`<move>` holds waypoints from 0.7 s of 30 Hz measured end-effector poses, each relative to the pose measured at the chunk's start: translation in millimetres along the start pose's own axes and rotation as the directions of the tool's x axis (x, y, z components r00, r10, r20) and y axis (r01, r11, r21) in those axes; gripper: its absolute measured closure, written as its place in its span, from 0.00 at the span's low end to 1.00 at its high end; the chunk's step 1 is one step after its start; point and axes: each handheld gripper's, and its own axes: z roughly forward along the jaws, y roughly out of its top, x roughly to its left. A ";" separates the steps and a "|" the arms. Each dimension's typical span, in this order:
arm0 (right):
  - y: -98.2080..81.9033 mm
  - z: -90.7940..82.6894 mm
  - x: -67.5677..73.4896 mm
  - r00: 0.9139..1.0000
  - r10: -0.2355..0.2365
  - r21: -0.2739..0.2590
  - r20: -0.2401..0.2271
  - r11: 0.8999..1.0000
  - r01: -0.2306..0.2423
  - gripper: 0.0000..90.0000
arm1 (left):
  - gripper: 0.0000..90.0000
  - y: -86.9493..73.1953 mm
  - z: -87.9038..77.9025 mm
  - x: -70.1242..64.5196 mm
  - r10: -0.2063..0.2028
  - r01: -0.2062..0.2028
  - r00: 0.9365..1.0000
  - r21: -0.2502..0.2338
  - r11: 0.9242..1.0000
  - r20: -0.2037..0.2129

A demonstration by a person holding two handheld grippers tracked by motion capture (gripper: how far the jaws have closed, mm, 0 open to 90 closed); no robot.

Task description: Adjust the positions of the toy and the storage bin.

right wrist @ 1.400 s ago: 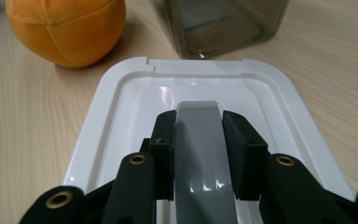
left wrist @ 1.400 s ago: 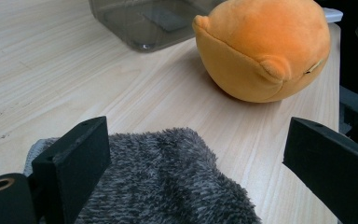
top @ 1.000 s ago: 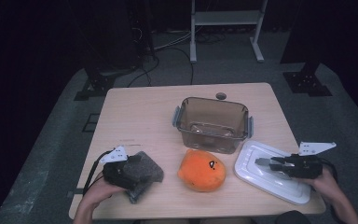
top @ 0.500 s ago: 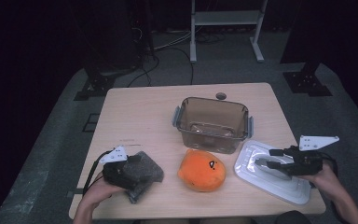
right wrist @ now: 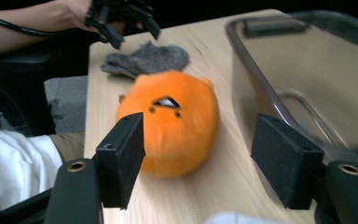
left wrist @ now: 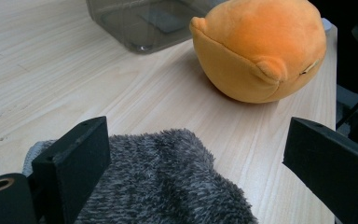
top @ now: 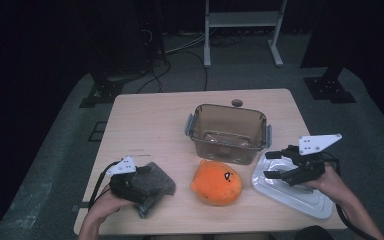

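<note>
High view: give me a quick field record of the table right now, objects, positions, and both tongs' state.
table: light wood
container: clear tub, open, back centre
lid: white, right of the tub, flat on the table
plush: orange, front centre, touching neither tongs
cloth: grey fuzzy, front left
left tongs: open, over the cloth
right tongs: open, above the lid, pointing at the plush

The right gripper [top: 279,165] has lifted off the white lid [top: 291,190], its jaws spreading apart.
</note>
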 end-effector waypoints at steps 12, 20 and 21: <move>34.3 42.0 9.2 0.994 -0.053 0.011 -0.096 0.998 0.055 0.34 | 0.07 -1.0 -1.6 0.7 0.000 0.000 1.000 -0.002 1.000 -0.004; 44.5 67.8 10.4 0.990 -0.064 0.024 -0.127 0.997 0.067 0.31 | 0.06 -1.1 -0.5 0.3 0.002 -0.002 1.000 0.004 1.000 -0.002; 45.3 71.0 10.0 0.989 -0.064 0.026 -0.132 0.997 0.068 0.31 | 0.06 -1.1 -0.6 0.3 0.001 -0.001 1.000 0.003 1.000 -0.003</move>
